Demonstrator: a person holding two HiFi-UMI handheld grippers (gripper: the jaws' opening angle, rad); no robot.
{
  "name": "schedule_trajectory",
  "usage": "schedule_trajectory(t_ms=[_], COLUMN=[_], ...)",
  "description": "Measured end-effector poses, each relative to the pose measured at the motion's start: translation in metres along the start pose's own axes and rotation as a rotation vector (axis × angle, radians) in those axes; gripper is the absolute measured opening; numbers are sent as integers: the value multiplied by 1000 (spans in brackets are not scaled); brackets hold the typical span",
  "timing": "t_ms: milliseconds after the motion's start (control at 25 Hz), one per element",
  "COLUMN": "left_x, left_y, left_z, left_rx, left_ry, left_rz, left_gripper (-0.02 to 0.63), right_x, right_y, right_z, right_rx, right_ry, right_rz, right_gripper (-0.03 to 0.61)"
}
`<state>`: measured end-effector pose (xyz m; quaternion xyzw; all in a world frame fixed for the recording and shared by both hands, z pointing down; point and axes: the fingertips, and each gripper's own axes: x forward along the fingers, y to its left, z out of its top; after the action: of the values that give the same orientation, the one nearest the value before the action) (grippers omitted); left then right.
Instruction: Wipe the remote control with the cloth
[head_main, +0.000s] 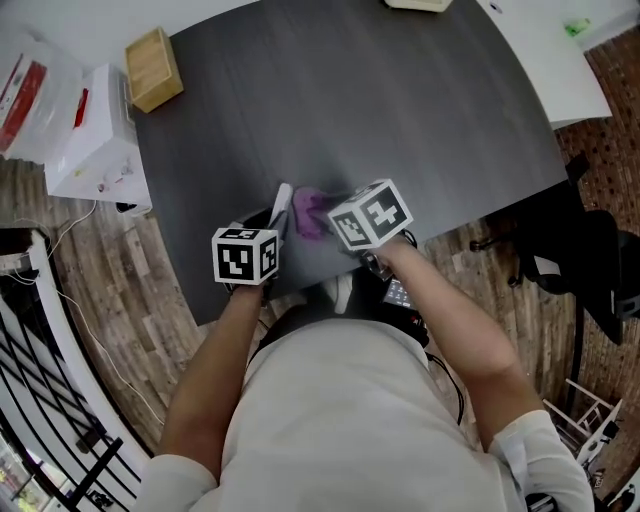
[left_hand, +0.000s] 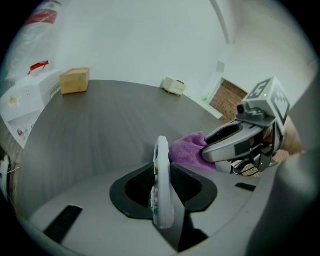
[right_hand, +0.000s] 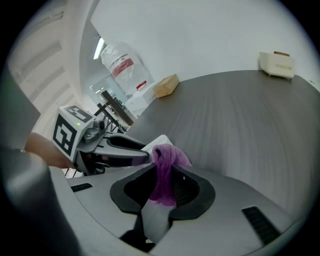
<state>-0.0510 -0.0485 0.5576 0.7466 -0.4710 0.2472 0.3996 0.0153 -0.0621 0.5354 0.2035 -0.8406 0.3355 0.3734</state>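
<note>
At the tabletop's (head_main: 350, 120) near edge, the left gripper (head_main: 272, 220) clamps the remote control (left_hand: 162, 175); the right gripper (left_hand: 211, 148) pinches the purple cloth (right_hand: 164, 172) beside it.

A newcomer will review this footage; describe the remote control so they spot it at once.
At the near edge of the dark table, two grippers meet. The remote control is the slim white bar clamped on edge in the left gripper, beside the soft purple cloth in the right gripper.

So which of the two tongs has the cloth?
The right tongs, shut on the purple cloth; the left tongs instead grip the white remote edge-on.
</note>
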Motion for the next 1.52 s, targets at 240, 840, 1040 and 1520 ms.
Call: schedule_trajectory(t_ms=[240,840,1040,1520], left_x=[1,-15,-10,-11], left_y=[-29,-6,-12,-15], left_z=[-4,-27,-25,-20], left_rx=[7,-338,-378,-411], left_ry=[-17,-70,-78,-108], left_rz=[-120,-220,-265,-304], left_gripper=[101,101,101,101], right_x=[3,5,8,7], right_y=[-6,-10,-12,-15], right_z=[-12,-9,0,6], right_rx=[82,119,102,96], right_ry=[-11,-28,-31,-52], right_rz=[-7,-11,-31,-34], right_gripper=[97,97,97,97])
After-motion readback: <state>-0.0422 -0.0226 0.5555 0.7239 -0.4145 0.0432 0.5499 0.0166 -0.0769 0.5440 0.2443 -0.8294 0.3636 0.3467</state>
